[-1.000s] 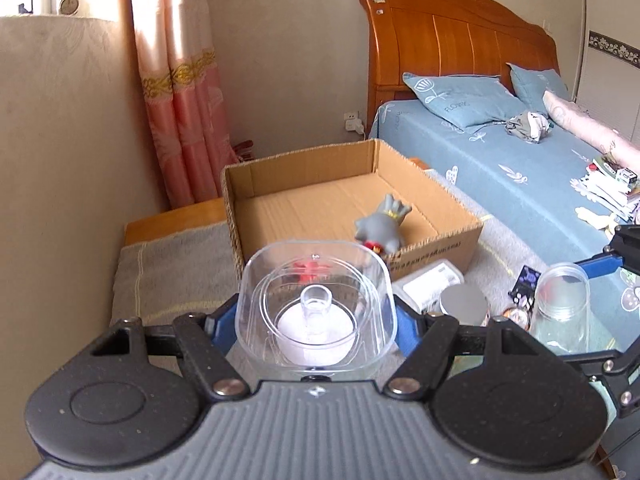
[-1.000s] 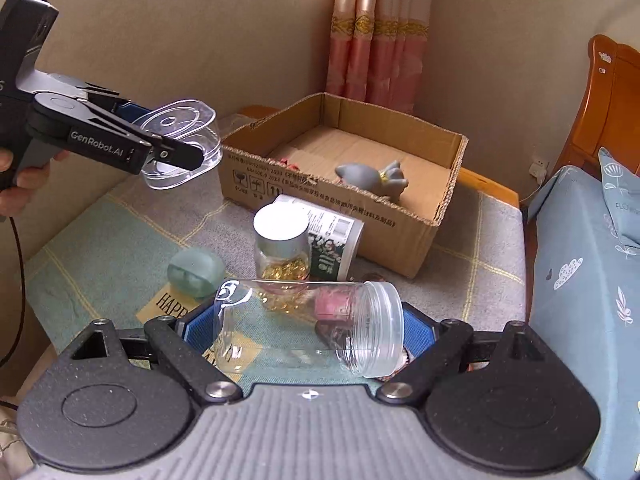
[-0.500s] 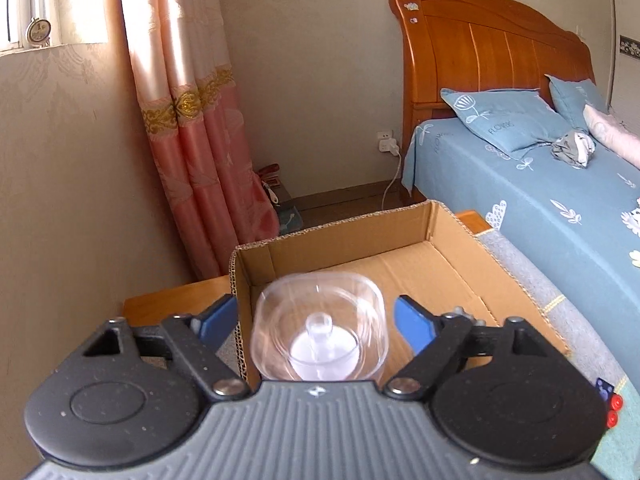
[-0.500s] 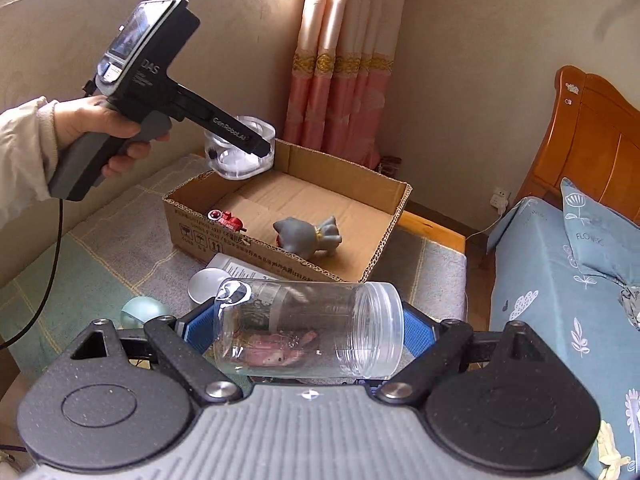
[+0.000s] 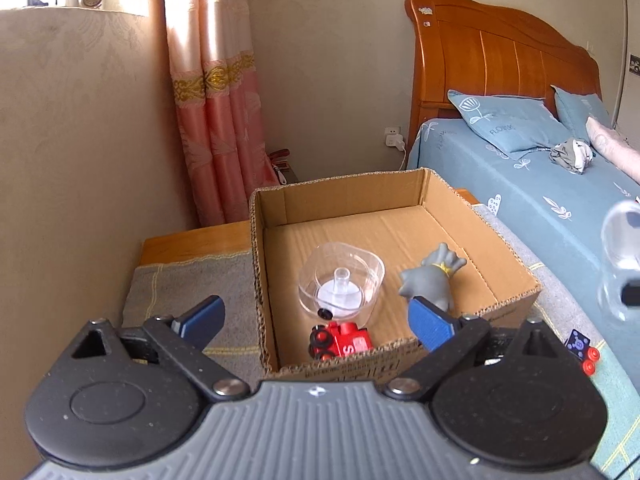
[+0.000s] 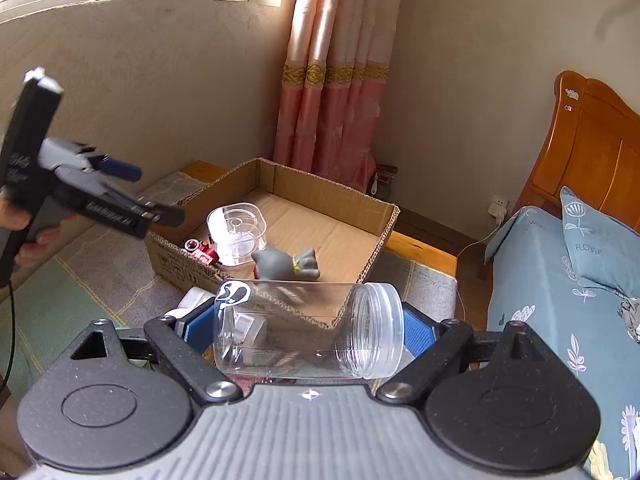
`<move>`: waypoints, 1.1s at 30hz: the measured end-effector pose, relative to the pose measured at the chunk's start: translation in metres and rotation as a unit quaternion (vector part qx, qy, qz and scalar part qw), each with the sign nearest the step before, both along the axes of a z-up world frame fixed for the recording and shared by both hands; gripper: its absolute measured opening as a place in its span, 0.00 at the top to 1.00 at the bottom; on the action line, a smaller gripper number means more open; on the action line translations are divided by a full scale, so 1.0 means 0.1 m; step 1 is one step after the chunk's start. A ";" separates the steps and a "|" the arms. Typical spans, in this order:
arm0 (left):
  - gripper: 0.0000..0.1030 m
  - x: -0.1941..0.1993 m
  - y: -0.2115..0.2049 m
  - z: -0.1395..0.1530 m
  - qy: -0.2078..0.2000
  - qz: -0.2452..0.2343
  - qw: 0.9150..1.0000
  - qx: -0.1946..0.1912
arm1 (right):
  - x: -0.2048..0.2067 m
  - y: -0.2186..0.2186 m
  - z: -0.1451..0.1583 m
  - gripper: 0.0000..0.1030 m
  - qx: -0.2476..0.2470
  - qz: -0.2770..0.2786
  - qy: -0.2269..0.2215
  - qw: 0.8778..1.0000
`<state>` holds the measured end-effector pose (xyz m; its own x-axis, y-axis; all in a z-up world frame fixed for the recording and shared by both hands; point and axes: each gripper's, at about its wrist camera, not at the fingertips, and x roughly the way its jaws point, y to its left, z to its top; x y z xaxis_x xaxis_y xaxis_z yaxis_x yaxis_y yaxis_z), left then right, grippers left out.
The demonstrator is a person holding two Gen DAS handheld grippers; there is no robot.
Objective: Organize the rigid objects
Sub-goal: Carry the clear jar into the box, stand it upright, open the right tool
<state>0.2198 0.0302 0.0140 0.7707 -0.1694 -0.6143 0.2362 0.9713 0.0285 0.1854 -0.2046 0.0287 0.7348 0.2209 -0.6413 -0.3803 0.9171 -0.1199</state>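
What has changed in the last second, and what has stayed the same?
The left gripper carried the clear dish over the cardboard box and let it go; it now lies inside, and the jaws are opening with nothing between them. The right gripper still holds the clear jar. The grey toy stayed in the box.

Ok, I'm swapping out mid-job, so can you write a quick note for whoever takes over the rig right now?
Left tool: jaws opening, nothing between them; it hangs over the near edge of the box.
Right tool: shut on the clear jar, which lies sideways between its pads, short of the box.
In the box: clear dish, grey toy, red train.
Done: those three are boxed.
Left: put the jar in, then the blue toy and the white items on the cloth beside the box.
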 end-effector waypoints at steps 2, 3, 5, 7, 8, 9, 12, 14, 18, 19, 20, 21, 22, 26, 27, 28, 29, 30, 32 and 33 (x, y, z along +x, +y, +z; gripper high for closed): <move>0.03 -0.15 0.06 -0.01 -0.006 0.013 1.000 -0.007 | 0.17 -0.03 0.05 0.09 0.011 0.001 0.006 1.000; 0.02 -0.23 0.09 -0.03 -0.008 0.022 1.000 -0.012 | 0.26 -0.03 0.07 0.09 0.015 0.004 0.011 1.000; 0.01 -0.35 0.16 -0.05 -0.011 0.037 0.999 -0.020 | 0.45 -0.01 0.10 0.09 0.013 0.007 0.012 1.000; 0.01 -0.44 0.23 -0.09 -0.008 0.053 0.998 -0.022 | 0.65 0.03 0.11 0.09 0.011 0.011 0.021 1.000; 0.01 -0.49 0.26 -0.11 -0.007 0.060 0.998 -0.021 | 0.77 0.06 0.10 0.09 0.012 0.013 0.026 1.000; 0.01 -0.53 0.29 -0.14 -0.005 0.070 0.997 -0.020 | 0.87 0.09 0.09 0.09 0.010 0.016 0.032 0.999; 0.01 -0.62 0.40 -0.22 0.008 0.086 0.996 -0.025 | 1.17 0.19 0.04 0.09 0.000 0.015 0.044 0.999; 0.01 -0.68 0.47 -0.27 0.019 0.090 0.995 -0.034 | 1.38 0.26 0.00 0.09 -0.004 0.013 0.055 0.998; 0.01 -0.75 0.59 -0.33 0.023 0.111 0.993 -0.036 | 1.66 0.40 -0.09 0.09 -0.005 0.015 0.068 0.998; 0.01 -0.76 0.62 -0.33 0.024 0.113 0.993 -0.039 | 1.69 0.42 -0.10 0.06 -0.005 0.014 0.067 0.998; 0.01 -0.77 0.64 -0.33 0.027 0.113 0.992 -0.042 | 1.72 0.44 -0.12 0.00 -0.009 0.011 0.064 0.998; 0.01 -0.78 0.65 -0.33 0.030 0.110 0.992 -0.046 | 1.72 0.45 -0.13 0.00 -0.011 0.014 0.061 0.998; 0.01 -0.80 0.65 -0.32 0.029 0.105 0.993 -0.051 | 1.71 0.45 -0.13 0.00 -0.010 0.016 0.061 0.998; 0.01 -0.86 0.60 -0.28 0.021 0.091 0.994 -0.052 | 1.61 0.41 -0.13 0.00 -0.004 0.011 0.063 0.998; 0.01 -0.86 0.59 -0.28 0.020 0.087 0.995 -0.051 | 1.57 0.41 -0.12 0.00 -0.006 0.012 0.062 0.998; 0.01 -0.87 0.57 -0.28 0.020 0.084 0.995 -0.051 | 1.51 0.40 -0.11 0.00 -0.007 0.012 0.059 0.998; 0.01 -0.88 0.56 -0.28 0.021 0.082 0.995 -0.052 | 1.47 0.39 -0.10 0.00 -0.008 0.011 0.056 0.998; 0.01 -0.88 0.55 -0.29 0.022 0.080 0.995 -0.053 | 1.42 0.38 -0.09 0.00 -0.008 0.010 0.054 0.998; 0.01 -0.89 0.53 -0.29 0.024 0.076 0.995 -0.053 | 1.31 0.35 -0.07 0.00 -0.008 0.012 0.052 0.999; 0.01 -0.90 0.52 -0.29 0.025 0.075 0.995 -0.053 | 1.25 0.33 -0.06 0.00 -0.006 0.013 0.050 0.999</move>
<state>0.1296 0.0823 -0.0150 0.7612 -0.1211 -0.6371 0.0867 0.9926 -0.0850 0.3107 -0.1718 0.0223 0.6606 0.2307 -0.7145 -0.4149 0.9053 -0.0913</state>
